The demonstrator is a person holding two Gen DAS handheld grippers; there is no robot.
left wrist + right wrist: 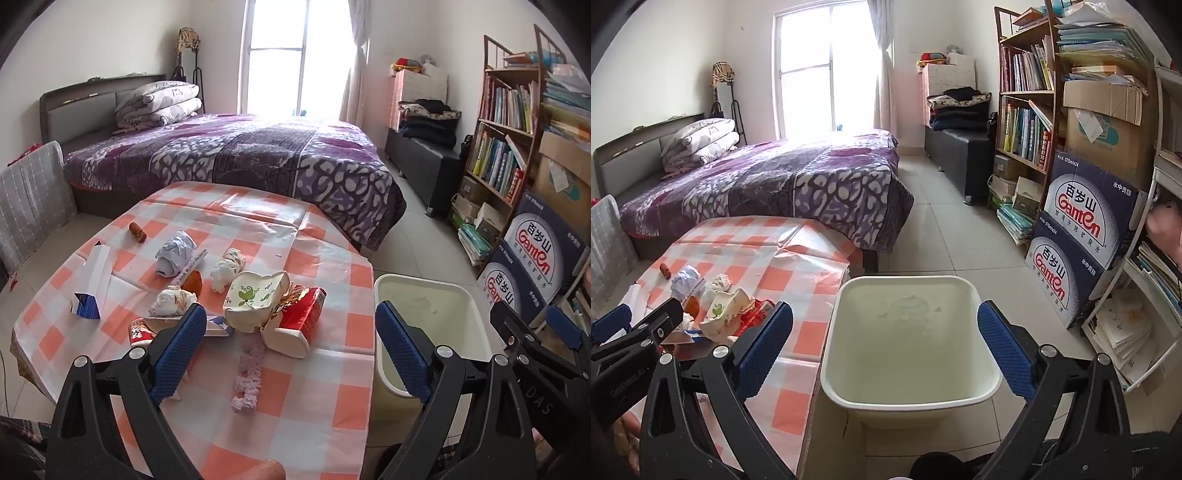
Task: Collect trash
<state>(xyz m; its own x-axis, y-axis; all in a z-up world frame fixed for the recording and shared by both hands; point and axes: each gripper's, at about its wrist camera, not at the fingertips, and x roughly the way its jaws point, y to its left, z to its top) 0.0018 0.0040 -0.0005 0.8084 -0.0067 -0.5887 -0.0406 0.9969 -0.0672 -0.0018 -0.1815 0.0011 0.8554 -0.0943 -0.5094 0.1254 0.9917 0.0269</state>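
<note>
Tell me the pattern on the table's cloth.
Orange-and-white checks on the tablecloth, clearest in the left wrist view.

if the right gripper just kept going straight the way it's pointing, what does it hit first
Most likely the white trash bin. The right gripper is open, its fingers framing the bin's mouth, and nothing shows between them. Depth is unclear, so it may meet the near rim or pass into the bin, which looks empty.

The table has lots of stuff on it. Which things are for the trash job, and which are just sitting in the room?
For the job: crumpled paper, paper box, red wrapper, milk carton, bin.
Just there: bed, bookshelf, water boxes.
</note>
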